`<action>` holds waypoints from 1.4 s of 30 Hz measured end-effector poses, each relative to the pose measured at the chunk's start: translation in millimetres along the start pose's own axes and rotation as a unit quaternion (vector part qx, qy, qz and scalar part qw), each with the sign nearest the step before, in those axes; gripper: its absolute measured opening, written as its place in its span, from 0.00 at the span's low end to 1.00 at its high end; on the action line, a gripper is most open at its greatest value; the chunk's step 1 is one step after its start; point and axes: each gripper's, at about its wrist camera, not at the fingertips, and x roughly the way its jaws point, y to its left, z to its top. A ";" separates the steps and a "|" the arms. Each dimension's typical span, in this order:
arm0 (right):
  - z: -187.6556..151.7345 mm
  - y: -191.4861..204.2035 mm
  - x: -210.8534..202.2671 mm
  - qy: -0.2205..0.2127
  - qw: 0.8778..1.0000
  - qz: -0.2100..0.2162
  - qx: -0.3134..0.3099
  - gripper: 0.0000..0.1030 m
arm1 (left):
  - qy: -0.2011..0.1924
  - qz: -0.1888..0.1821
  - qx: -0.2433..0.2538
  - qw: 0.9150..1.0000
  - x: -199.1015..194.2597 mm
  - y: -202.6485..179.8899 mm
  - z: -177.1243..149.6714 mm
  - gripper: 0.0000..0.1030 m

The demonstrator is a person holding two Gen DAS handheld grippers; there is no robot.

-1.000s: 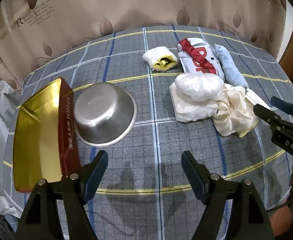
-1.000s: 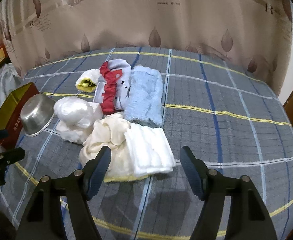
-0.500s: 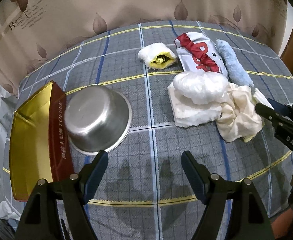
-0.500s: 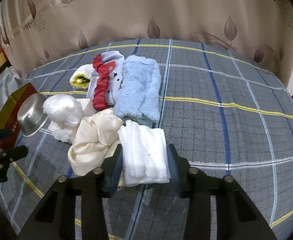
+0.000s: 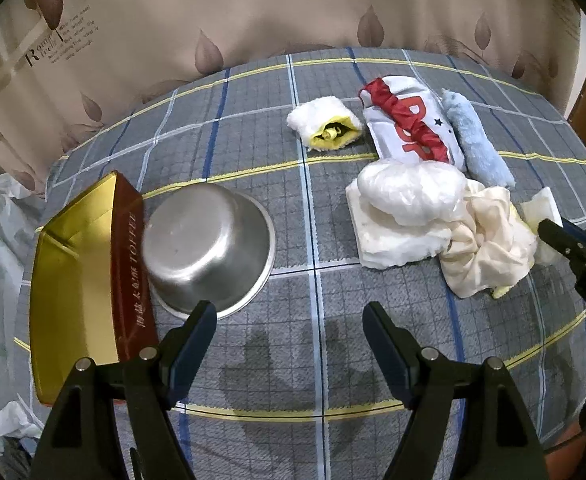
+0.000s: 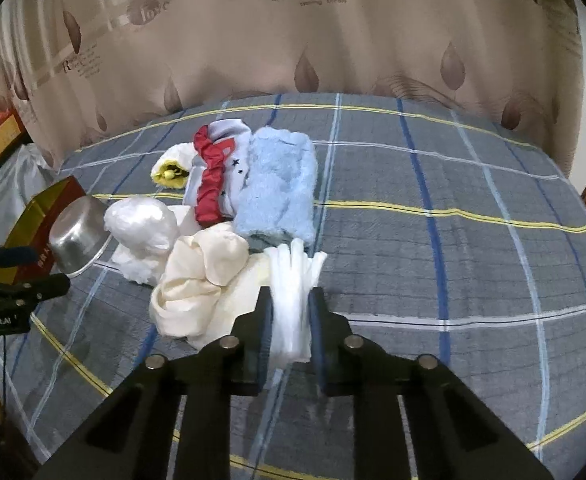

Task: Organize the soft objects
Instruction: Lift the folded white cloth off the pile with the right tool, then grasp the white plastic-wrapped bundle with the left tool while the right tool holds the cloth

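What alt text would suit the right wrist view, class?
The right gripper pinches a folded white cloth on a plaid bedspread. Behind it lie a cream cloth and a blue fluffy towel.

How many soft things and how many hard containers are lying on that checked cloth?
Soft things: 7: white-and-yellow mitt, red-and-white garment, blue fluffy towel, plastic-wrapped white bundle, white cloth under it, cream cloth, white folded cloth.
Hard containers: 2: steel bowl, gold-lined box.
Total: 9
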 end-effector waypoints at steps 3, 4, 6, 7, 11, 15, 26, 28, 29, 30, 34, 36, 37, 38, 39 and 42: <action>-1.0 -6.2 -1.6 0.000 1.000 -0.007 0.006 0.13 | -0.002 0.001 0.000 1.000 -2.2 0.6 1.6 0.75; -1.7 -7.9 -2.6 -0.001 1.000 -0.008 0.008 0.12 | -0.004 0.002 -0.002 1.000 -3.4 1.0 2.2 0.75; -3.0 -10.6 -4.5 -0.003 1.000 -0.024 0.009 0.12 | -0.006 -0.001 -0.001 1.000 -6.6 1.8 3.5 0.75; -3.2 -11.2 -4.9 -0.004 0.999 -0.036 0.007 0.12 | -0.007 -0.002 -0.001 1.000 -8.0 2.5 4.3 0.75; -6.0 -19.9 -2.0 -0.006 0.997 -0.073 0.013 0.12 | -0.006 -0.020 -0.005 1.000 -13.2 5.2 9.0 0.75; -11.0 -31.2 5.2 0.006 0.997 -0.068 0.033 0.12 | -0.001 -0.070 -0.011 0.998 -17.6 4.2 16.6 0.75; -20.4 -43.2 18.4 0.021 0.997 -0.040 0.064 0.13 | 0.009 -0.113 0.004 0.994 -18.1 -30.6 64.0 0.76; -21.1 -42.1 19.0 0.021 0.997 -0.042 0.061 0.13 | 0.011 -0.110 0.001 0.994 -13.4 -34.6 74.5 0.76; -21.4 -42.1 19.0 0.021 0.997 -0.042 0.061 0.13 | 0.013 -0.107 -0.002 0.994 -11.1 -36.3 78.9 0.76; -21.7 -41.3 19.8 0.021 0.997 -0.042 0.060 0.14 | 0.018 -0.104 -0.003 0.994 -8.6 -38.3 81.8 0.76; -21.2 -37.6 20.4 0.022 0.998 -0.044 0.049 0.16 | 0.040 -0.119 -0.019 0.992 3.5 -42.4 91.9 0.76; -22.6 -36.1 20.8 0.021 0.998 -0.044 0.048 0.16 | 0.048 -0.128 -0.027 0.990 8.5 -45.0 95.6 0.76; -22.9 -35.9 20.5 0.020 0.998 -0.044 0.048 0.16 | 0.049 -0.125 -0.034 0.990 11.4 -45.7 97.1 0.76; -23.5 -36.3 19.9 0.020 0.998 -0.043 0.049 0.16 | 0.051 -0.123 -0.039 0.990 14.2 -46.2 98.8 0.76; -23.7 -36.8 19.9 0.019 0.998 -0.042 0.051 0.16 | 0.055 -0.121 -0.043 0.990 17.3 -46.8 100.2 0.76; -24.3 -38.5 20.1 0.017 0.998 -0.037 0.056 0.17 | 0.058 -0.116 -0.052 0.990 23.9 -46.2 102.7 0.76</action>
